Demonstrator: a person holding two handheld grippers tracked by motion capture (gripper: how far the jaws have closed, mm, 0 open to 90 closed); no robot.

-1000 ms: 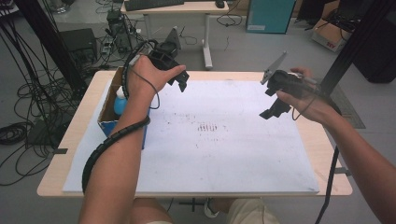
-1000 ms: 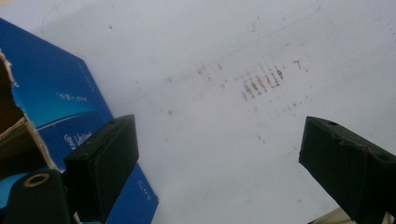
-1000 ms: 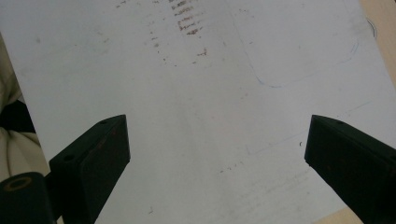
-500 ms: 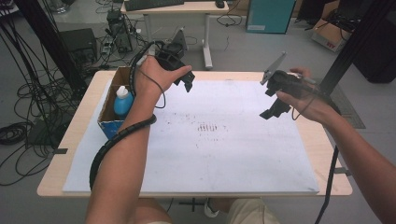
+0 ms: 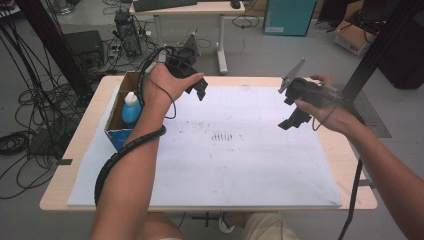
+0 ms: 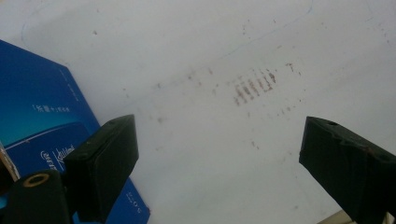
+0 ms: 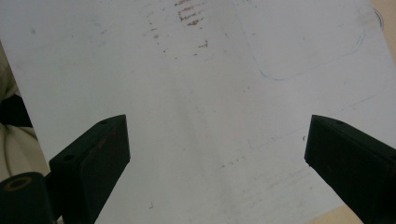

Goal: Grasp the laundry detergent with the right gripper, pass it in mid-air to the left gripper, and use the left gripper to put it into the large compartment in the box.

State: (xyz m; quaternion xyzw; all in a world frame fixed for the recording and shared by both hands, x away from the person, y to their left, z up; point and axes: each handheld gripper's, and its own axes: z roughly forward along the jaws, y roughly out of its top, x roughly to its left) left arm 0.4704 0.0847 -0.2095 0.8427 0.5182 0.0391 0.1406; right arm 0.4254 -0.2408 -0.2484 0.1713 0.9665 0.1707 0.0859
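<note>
A white sheet [image 5: 240, 165] with faint brown marks [image 5: 222, 136] covers most of the wooden table [image 5: 357, 195]. My left gripper [image 5: 200, 90] hovers over the sheet's far left part, open and holding nothing. In the left gripper view its jaws [image 6: 219, 135] stand wide apart above the marks [image 6: 254, 86], beside a blue box [image 6: 37, 116]. My right gripper [image 5: 292, 117] hangs over the sheet's far right part, also open. Bare paper [image 7: 210, 116] lies between its spread jaws [image 7: 217, 135] in the right gripper view.
A cardboard box with a blue front [image 5: 120, 132] sits at the table's left edge and holds a blue bottle [image 5: 131, 111]. Cables [image 5: 30, 125] crowd the floor at the left. A desk [image 5: 200, 10] stands behind the table and a black post [image 5: 372, 50] rises at the right.
My left forearm has shifted slightly to the right, uncovering the blue bottle. Both grippers have stayed open and nearly still.
</note>
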